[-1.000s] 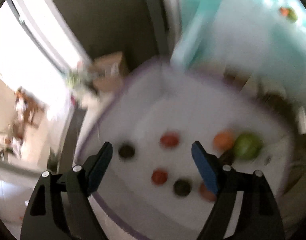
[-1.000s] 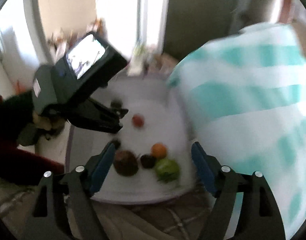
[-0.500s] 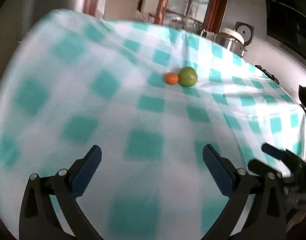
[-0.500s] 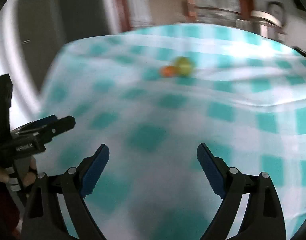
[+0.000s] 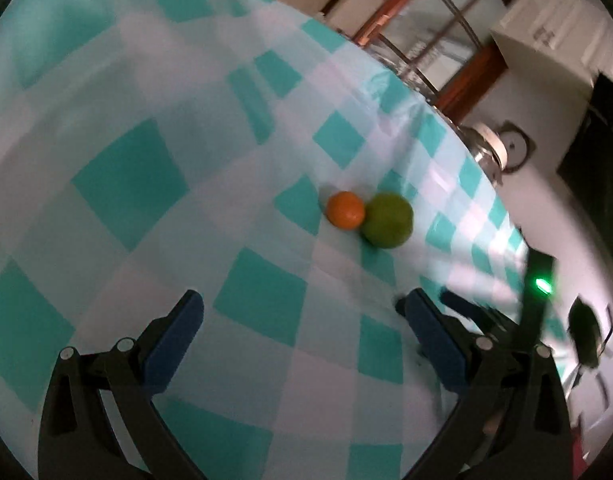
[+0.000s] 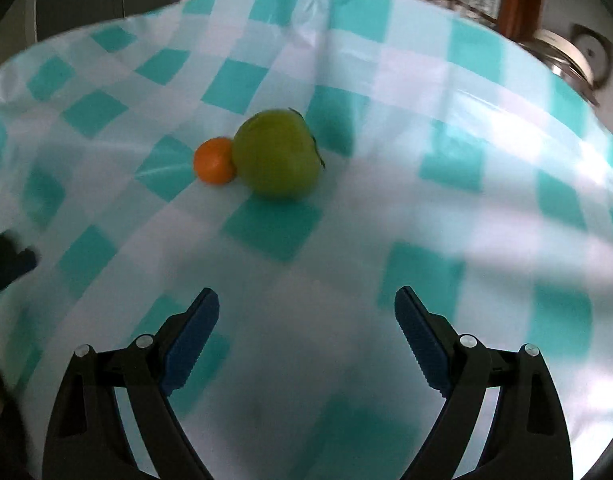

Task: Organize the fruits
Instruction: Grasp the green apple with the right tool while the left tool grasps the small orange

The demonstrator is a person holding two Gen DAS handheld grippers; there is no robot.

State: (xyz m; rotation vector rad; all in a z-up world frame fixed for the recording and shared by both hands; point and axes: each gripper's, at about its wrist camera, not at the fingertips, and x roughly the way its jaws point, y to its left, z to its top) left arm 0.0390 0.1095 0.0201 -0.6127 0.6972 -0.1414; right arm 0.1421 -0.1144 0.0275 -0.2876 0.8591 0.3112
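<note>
- Both the left gripper (image 5: 302, 312) and the right gripper (image 6: 306, 308) are held wide open, empty
- An orange fruit (image 6: 213, 160) is seen touching a green fruit (image 6: 277, 153) on the checked tablecloth (image 6: 426, 200), ahead of both
- The right gripper is judged nearer

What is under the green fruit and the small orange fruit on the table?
The green fruit and the orange fruit rest side by side on a teal-and-white checked tablecloth. The cloth covers the table itself, so its surface cannot be seen.
</note>
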